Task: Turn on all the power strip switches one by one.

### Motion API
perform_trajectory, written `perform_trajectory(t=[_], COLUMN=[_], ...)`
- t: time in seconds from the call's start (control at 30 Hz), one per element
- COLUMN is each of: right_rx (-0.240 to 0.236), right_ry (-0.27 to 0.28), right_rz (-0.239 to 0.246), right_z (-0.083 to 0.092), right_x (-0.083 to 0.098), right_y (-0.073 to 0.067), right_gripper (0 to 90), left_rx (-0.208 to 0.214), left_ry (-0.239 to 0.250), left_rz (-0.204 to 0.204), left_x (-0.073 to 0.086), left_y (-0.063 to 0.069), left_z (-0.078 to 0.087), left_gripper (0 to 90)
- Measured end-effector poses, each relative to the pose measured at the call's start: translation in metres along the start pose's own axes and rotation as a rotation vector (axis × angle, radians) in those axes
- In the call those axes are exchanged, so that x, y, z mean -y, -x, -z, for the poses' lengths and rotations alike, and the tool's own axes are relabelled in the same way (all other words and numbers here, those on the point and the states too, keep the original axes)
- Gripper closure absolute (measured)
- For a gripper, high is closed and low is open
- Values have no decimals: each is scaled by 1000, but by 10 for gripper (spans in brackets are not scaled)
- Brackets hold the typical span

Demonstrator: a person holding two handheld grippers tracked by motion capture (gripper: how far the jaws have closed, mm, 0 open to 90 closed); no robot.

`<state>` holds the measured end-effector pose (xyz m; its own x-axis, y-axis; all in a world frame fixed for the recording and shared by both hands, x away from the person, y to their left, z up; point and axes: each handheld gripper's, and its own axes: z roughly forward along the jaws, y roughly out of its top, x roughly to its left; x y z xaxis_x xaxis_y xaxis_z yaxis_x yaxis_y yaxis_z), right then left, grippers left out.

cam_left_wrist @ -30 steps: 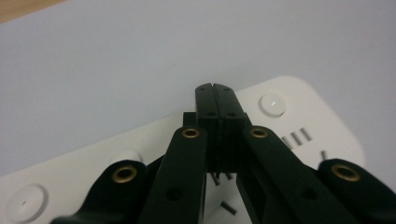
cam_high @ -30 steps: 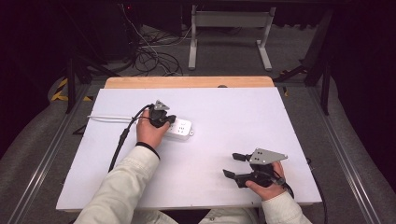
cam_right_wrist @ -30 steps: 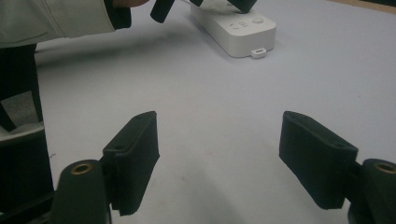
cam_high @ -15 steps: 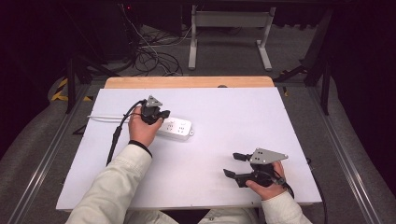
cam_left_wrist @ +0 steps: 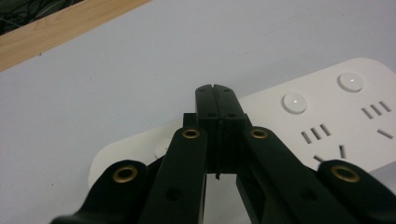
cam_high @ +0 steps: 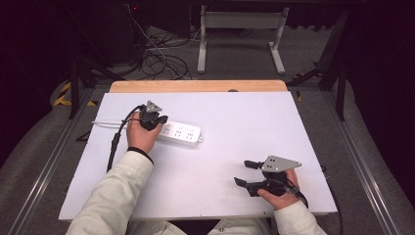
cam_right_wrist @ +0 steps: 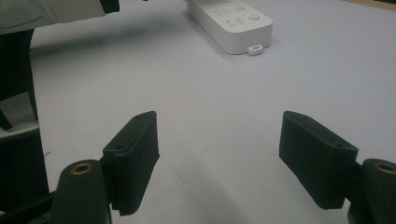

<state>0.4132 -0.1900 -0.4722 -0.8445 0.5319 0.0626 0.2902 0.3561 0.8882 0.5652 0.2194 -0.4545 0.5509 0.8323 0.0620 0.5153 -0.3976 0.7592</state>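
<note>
Left gripper (cam_high: 157, 119) pressed together over power strip (cam_high: 183, 133) end, right gripper (cam_high: 248, 173) spread, low near table (cam_high: 235, 112) edge.

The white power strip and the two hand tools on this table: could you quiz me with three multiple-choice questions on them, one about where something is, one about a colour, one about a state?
1. Where does the power strip lie on the table?
A. On the left half, by the left gripper
B. At the near right corner
C. On the floor

2. What colour is the sheet that covers the table?
A. Green
B. White
C. Red

3. How do the jaws of the two grippers stand?
A. Both wide apart
B. Left apart, right together
C. Left together, right gripper apart

Answers:
1 A: the high view shows the strip on the left half, beside the left hand's tool.
2 B: the sheet is plain white, with a strip of wood at the far edge.
3 C: the left gripper view shows its jaws pressed together over the strip; the right gripper view shows bare table between its jaws.
</note>
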Motion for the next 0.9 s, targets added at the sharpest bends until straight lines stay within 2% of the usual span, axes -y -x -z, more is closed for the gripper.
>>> perform_trajectory(t=[0.1,0.3,0.4,0.6,0.8,0.9], right_rx=[0,-1,-1,-1,2,1], right_ry=[-1,0,-1,-3,-5,-4], right_rz=[0,1,1,1,0,0], right_z=[0,0,0,0,0,0], right_x=[0,0,0,0,0,0], right_y=[0,0,0,-1,-1,-1], right_gripper=[295,295,295,294,294,295], left_rx=[12,28,35,44,26,12], left_ry=[13,30,28,22,16,11], left_rz=[5,-11,-1,-6,4,-14], left_x=[3,3,3,3,3,2], left_y=[0,3,4,6,9,10], left_z=[-3,-7,-8,-12,-12,-12], left_gripper=[900,900,900,900,900,900])
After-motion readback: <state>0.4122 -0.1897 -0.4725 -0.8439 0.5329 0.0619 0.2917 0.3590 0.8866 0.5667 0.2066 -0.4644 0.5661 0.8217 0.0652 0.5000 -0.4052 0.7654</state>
